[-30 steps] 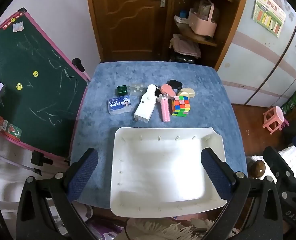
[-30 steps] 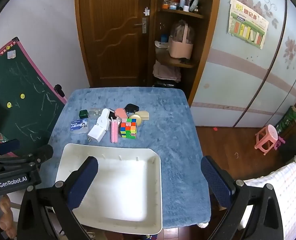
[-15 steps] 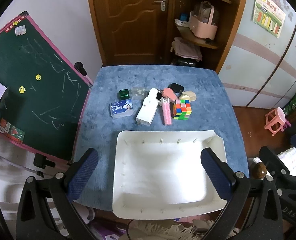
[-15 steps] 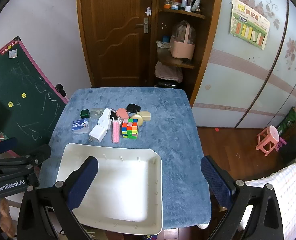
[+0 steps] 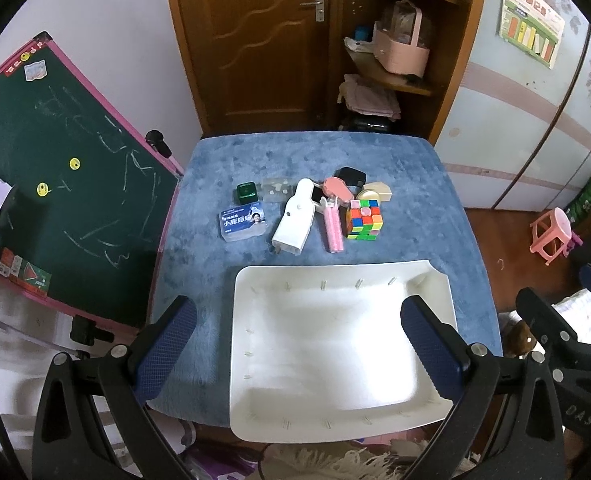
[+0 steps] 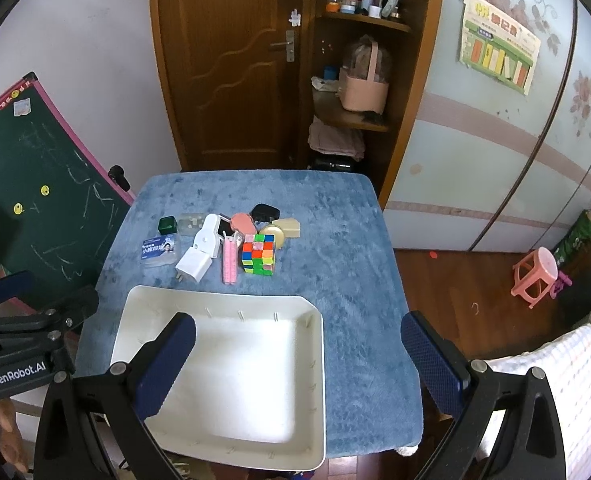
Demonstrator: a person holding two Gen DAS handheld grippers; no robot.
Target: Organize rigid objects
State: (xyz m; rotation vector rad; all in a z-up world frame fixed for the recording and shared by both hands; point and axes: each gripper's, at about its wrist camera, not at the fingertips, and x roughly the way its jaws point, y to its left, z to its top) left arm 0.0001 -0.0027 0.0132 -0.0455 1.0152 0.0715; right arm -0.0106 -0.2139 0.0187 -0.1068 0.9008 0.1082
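On the table point(image 5: 415, 184), small objects point(image 5: 307, 212) lie clustered behind the tray point(image 5: 335, 276).

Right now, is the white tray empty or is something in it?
Empty. The tray shows only its bare white floor; the cube sits on the table beyond it.

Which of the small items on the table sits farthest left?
The small green box, at the left end of the cluster, just behind the blue card pack. It is the only green item; the cube and charger lie further right.
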